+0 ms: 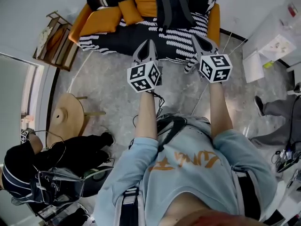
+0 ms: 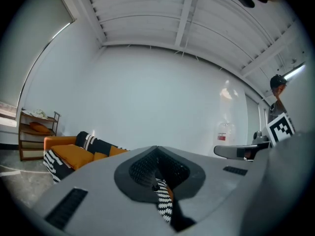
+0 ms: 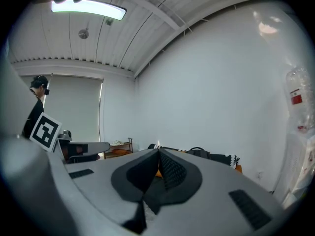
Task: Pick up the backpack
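A dark grey backpack [image 1: 171,6] stands upright against the back of an orange sofa [image 1: 101,20] draped with a black-and-white striped blanket [image 1: 174,39]. Both grippers are held out level in front of the sofa, apart from the backpack. My left gripper [image 1: 148,45] is shut and empty, below and left of the backpack. To its right, my right gripper [image 1: 200,40] is also shut and empty. In the right gripper view the backpack [image 3: 201,153] shows just past the closed jaws [image 3: 158,152]. The left gripper view shows its closed jaws [image 2: 157,150] and the sofa [image 2: 74,154] at left.
A wooden shelf rack [image 1: 54,39] stands left of the sofa. A round wooden stool [image 1: 68,114] and a seated person in black [image 1: 47,159] are at lower left. Another person's leg [image 1: 277,109] and white cabinets with papers [image 1: 275,46] are at right. A cable [image 1: 160,102] lies on the floor.
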`<state>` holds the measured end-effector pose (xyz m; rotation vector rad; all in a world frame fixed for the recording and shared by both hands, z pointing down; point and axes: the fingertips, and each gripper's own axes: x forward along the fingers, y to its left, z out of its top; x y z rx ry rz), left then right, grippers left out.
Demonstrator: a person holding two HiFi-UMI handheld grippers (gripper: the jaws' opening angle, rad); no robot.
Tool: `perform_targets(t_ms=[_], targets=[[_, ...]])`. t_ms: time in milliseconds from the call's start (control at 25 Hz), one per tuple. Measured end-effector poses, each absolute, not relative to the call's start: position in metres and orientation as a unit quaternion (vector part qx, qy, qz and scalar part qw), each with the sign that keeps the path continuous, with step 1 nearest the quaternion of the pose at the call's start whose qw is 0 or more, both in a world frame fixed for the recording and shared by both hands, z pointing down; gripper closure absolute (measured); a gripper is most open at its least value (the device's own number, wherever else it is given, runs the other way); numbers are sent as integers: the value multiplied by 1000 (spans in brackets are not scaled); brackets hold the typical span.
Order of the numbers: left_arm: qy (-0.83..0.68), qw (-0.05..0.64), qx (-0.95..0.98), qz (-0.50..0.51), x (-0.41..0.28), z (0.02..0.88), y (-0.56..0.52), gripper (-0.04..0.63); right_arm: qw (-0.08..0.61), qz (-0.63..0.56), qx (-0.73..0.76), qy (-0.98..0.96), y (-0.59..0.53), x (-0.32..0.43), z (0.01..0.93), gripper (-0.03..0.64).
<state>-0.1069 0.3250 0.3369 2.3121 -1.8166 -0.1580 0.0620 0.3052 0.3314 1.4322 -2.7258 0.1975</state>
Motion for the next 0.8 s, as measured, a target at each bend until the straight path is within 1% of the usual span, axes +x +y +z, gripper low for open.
perform_targets(t_ms=[440, 560, 800], targets=[[-594, 100, 796, -64, -86, 319, 297, 575, 22, 62, 455, -888, 279, 82, 316, 592], [-589, 105, 799, -62, -81, 320, 286, 575, 23, 65, 466, -882, 270, 99, 316, 592], [-573, 104, 811, -63, -68, 317, 257, 575, 3, 74, 506, -860, 248, 139, 313, 592]])
